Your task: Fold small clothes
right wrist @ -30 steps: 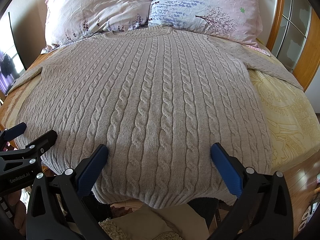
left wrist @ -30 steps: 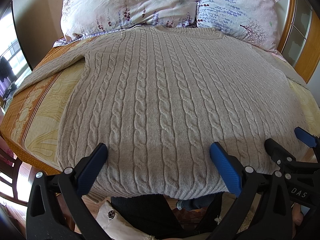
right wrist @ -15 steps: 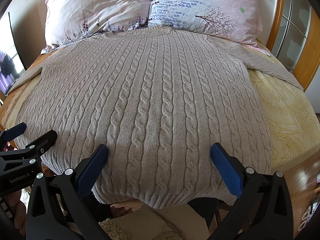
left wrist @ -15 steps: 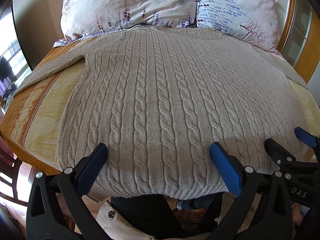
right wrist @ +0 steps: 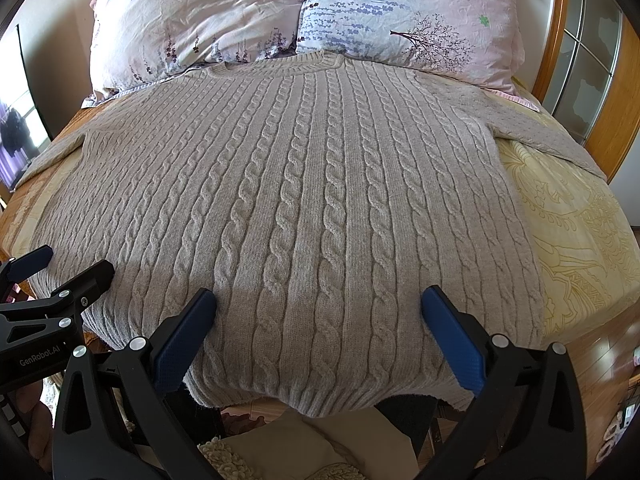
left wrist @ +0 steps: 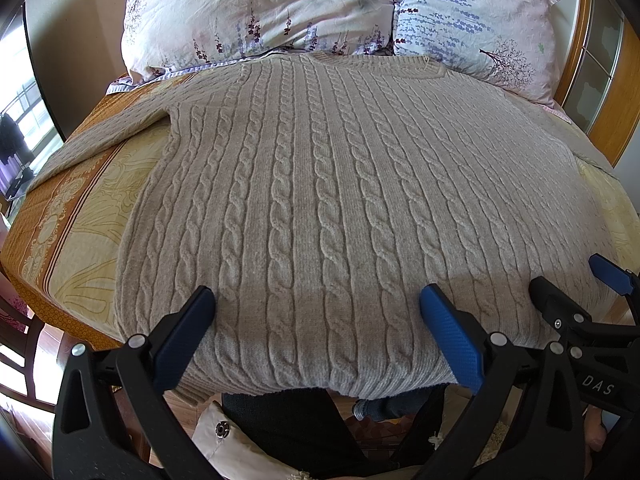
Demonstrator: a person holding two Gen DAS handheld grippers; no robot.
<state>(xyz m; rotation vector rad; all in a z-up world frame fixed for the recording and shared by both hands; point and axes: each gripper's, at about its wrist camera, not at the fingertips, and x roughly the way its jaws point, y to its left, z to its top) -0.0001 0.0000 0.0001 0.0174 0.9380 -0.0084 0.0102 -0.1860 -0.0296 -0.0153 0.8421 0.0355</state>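
Note:
A beige cable-knit sweater [left wrist: 320, 184] lies spread flat on the bed, collar toward the pillows, sleeves stretched out to both sides; it also fills the right wrist view [right wrist: 304, 200]. Its hem hangs over the near bed edge. My left gripper [left wrist: 316, 312] is open and empty, hovering over the hem left of centre. My right gripper [right wrist: 318, 312] is open and empty over the hem right of centre. The right gripper shows at the right edge of the left wrist view [left wrist: 576, 292], and the left gripper at the left edge of the right wrist view [right wrist: 64, 268].
Two floral pillows [left wrist: 256, 16] [right wrist: 408, 12] lean at the head of the bed. A yellow and orange patterned bedspread [left wrist: 76, 216] [right wrist: 576, 216] covers the mattress. A wooden frame with glass panes [right wrist: 584, 52] stands at the right. A chair [left wrist: 16, 344] stands at the left.

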